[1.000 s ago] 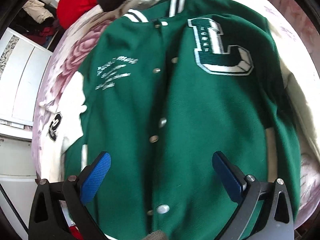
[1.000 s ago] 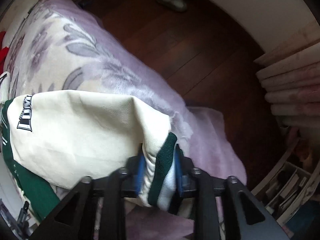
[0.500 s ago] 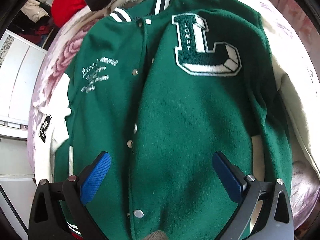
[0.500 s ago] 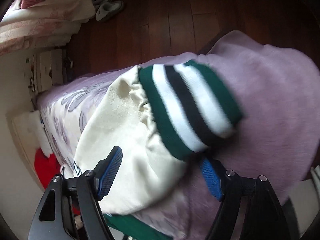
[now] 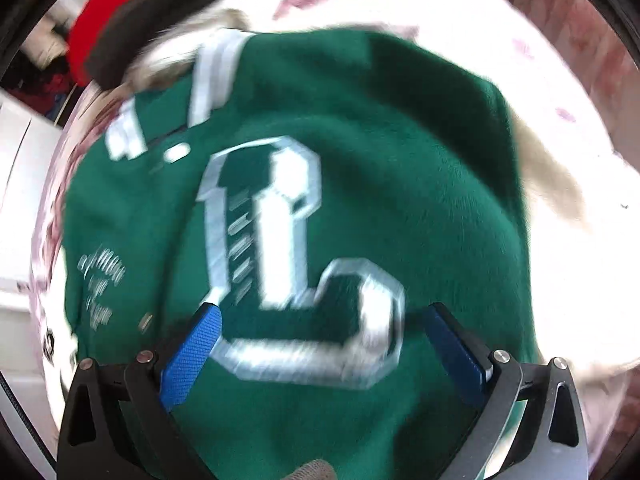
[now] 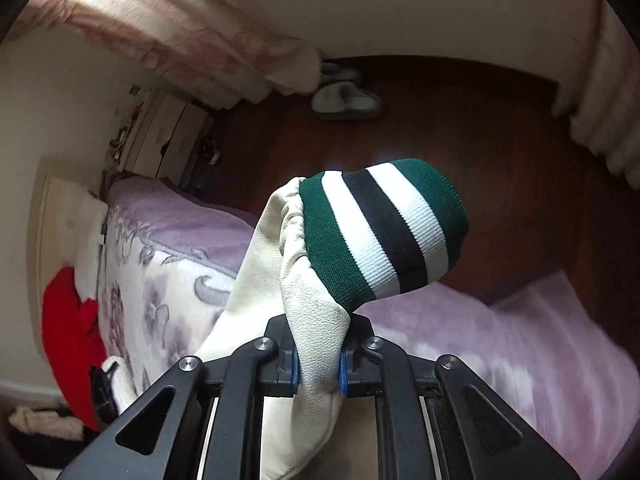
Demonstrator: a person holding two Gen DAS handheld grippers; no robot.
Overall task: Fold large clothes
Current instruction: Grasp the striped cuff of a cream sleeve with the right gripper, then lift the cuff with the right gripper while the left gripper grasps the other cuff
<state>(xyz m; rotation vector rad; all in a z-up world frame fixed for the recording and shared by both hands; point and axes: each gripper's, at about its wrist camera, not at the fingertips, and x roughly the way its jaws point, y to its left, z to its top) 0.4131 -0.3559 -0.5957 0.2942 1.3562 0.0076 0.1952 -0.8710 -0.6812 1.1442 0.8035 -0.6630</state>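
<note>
- Jacket is spread front-up on the bed, filling the space ahead of and under my left tongs; its big stitched letter sits right between the two blue pads.
- My left tongs stand wide apart and have hold of nothing; the picture is smeared, so I cannot tell whether the tips touch the cloth.
- My right tongs have just been closing, and the pads now pinch the cream sleeve just behind its striped cuff, which sticks up and forward past the tips, lifted clear of the blanket.
- I judge the jacket thick and fairly heavy: soft green wool in the body that will drape and drag, with grained, leather-like sleeves that crease stiffly and may slide between smooth pads.
- The ribbed cuff is stretchy, so the seam where the sleeve gathers behind it looks like the safest hold; for the body I would take the hem, a shoulder seam or the collar, not the flat middle.
- Snaps down the front may catch or spring open if I pull across them.
- Containers: I see none to report. A red garment lies far left of my right tongs, near the head of the bed.
</note>
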